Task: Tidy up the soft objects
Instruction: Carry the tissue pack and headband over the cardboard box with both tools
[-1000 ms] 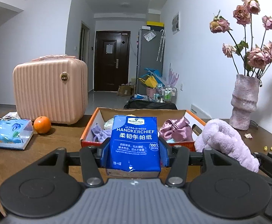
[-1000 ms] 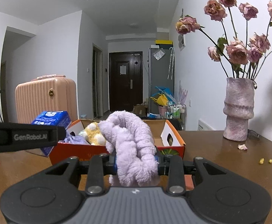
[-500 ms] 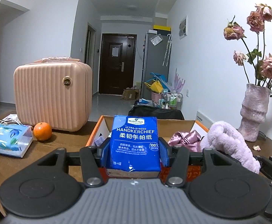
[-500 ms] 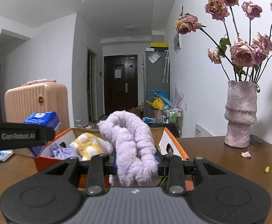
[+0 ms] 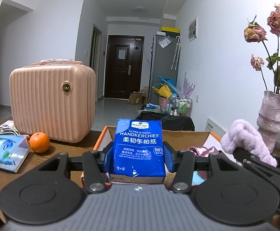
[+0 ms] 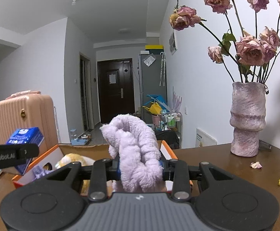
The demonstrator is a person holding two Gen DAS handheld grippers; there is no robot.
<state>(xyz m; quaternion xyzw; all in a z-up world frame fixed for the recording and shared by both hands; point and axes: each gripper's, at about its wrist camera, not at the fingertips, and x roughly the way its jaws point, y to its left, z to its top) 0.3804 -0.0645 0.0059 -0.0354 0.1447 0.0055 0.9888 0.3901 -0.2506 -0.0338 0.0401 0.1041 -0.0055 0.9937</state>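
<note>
With the left gripper [image 5: 138, 155] clamping the handkerchief pack [image 5: 139, 146] and the right gripper [image 6: 140, 170] pinching the lilac fluffy cloth [image 6: 135, 154] above the cardboard box [image 6: 47, 158], the limp cloth may snag the rim

Cardboard box [image 5: 186, 134] on the table [image 6: 216, 157] ahead of both grippers, suitcase [image 5: 51, 104] behind and left of it, orange [image 5: 39, 142] before the suitcase, tissue pack [image 5: 4, 155] further left, vase [image 6: 247, 119] right by the wall.
</note>
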